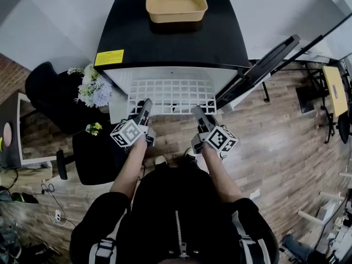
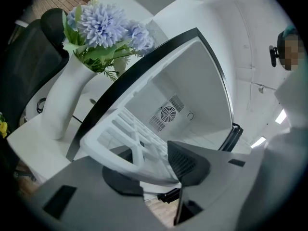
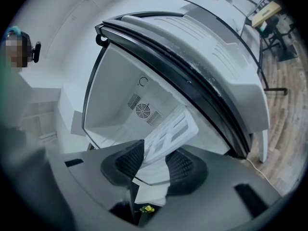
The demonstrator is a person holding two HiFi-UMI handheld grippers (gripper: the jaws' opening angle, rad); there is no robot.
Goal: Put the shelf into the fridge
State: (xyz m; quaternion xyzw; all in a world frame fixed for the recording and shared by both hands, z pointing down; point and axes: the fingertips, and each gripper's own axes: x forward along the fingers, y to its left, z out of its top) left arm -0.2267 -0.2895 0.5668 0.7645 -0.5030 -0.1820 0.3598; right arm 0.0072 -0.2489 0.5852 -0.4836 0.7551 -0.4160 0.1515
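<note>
The white grid shelf (image 1: pixel 173 95) lies level at the mouth of the small black fridge (image 1: pixel 170 37), its far part inside the white cavity. My left gripper (image 1: pixel 145 104) holds the near edge on the left and my right gripper (image 1: pixel 197 111) holds it on the right. In the left gripper view the shelf's rim (image 2: pixel 130 138) runs between the pads of the left gripper (image 2: pixel 149 170). The right gripper view shows the shelf (image 3: pixel 168 131) pinched between the ribbed pads of the right gripper (image 3: pixel 154 165). A round fan vent (image 2: pixel 168 113) sits on the back wall.
The fridge door (image 1: pixel 264 65) stands open to the right. A tan basin (image 1: pixel 176 7) rests on the fridge top. Left of the fridge are a white vase (image 2: pixel 67 95) with lilac flowers (image 1: pixel 93 87) and a black chair (image 1: pixel 55 95). The floor is wood.
</note>
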